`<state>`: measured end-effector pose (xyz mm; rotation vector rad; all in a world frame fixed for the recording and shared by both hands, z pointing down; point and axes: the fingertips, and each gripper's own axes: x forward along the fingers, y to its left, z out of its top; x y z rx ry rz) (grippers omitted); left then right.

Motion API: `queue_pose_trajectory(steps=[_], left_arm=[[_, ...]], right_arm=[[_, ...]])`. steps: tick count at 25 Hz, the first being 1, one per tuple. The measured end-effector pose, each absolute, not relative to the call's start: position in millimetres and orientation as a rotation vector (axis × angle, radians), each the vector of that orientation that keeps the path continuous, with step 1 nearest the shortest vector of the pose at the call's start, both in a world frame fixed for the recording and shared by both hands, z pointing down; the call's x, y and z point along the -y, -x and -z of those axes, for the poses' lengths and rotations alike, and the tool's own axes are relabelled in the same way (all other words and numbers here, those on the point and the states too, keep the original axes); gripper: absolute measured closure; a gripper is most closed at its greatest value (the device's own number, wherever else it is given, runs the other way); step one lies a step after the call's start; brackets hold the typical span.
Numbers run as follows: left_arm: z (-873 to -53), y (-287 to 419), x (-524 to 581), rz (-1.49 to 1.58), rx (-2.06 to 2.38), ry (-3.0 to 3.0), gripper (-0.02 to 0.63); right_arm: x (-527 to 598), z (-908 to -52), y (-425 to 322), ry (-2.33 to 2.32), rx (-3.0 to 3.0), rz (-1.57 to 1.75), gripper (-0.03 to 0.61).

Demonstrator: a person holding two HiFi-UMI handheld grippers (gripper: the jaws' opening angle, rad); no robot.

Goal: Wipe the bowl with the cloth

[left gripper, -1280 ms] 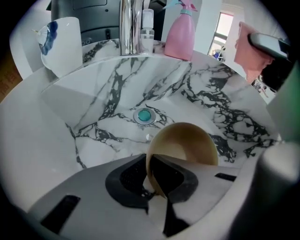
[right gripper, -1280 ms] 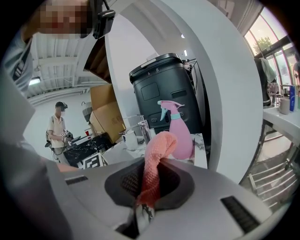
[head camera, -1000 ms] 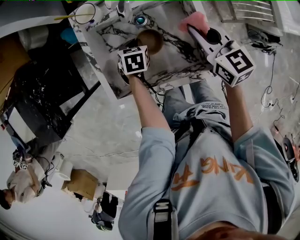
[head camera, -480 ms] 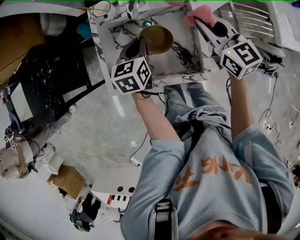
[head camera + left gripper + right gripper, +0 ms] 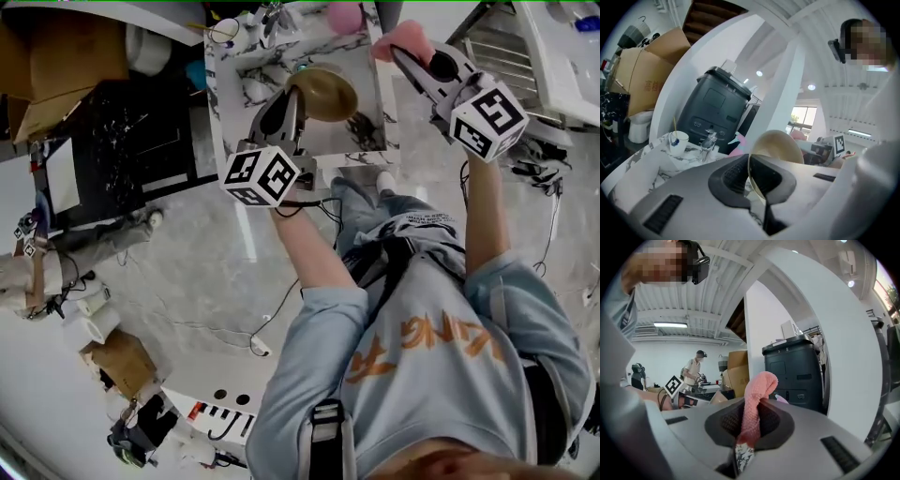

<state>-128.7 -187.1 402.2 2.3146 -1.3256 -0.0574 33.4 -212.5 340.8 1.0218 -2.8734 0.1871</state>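
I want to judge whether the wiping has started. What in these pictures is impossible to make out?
Lower part of the bowl: left gripper view, covered by the left hand-held gripper.
Rest of the cloth: right gripper view, hidden inside the right hand-held gripper.
Any dirt on the bowl: head view, too small.

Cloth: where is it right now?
The pink cloth is pinched in the right claw, at the head view's upper right. It sits just right of the bowl gripped by the left claw.
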Motion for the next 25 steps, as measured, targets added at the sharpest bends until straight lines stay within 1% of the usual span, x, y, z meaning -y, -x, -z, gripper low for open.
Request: queue_pose_trajectory(steps=[5, 8, 11, 17, 25], left_arm=[[-356.5, 114.0, 173.7, 0.26, 1.286, -2.372, 0.583], [-339.0, 106.9, 169.3, 0.334, 1.264, -2.377, 0.583], [-327.0, 109.0, 168.3, 0.373, 1.273, -2.376, 0.583], [-318.4, 109.5, 166.2, 0.306, 1.291, -2.397, 0.583], [-323.6, 91.4, 162.1, 0.148, 1.187, -2.464, 0.583]], right_arm=[[192.9, -301.9, -44.1, -0.901, 2.95, -0.03, 0.538], [180.1, -285.5, -47.6, -0.832, 2.977, 0.041, 0.538], [167.1, -275.3, -35.4, -0.708, 2.973, 0.146, 0.538], [141.3, -277.9, -5.8, -0.446, 2.902, 0.363, 0.538], [116.3, -277.2, 5.6, -0.258, 2.892, 0.403, 0.538]])
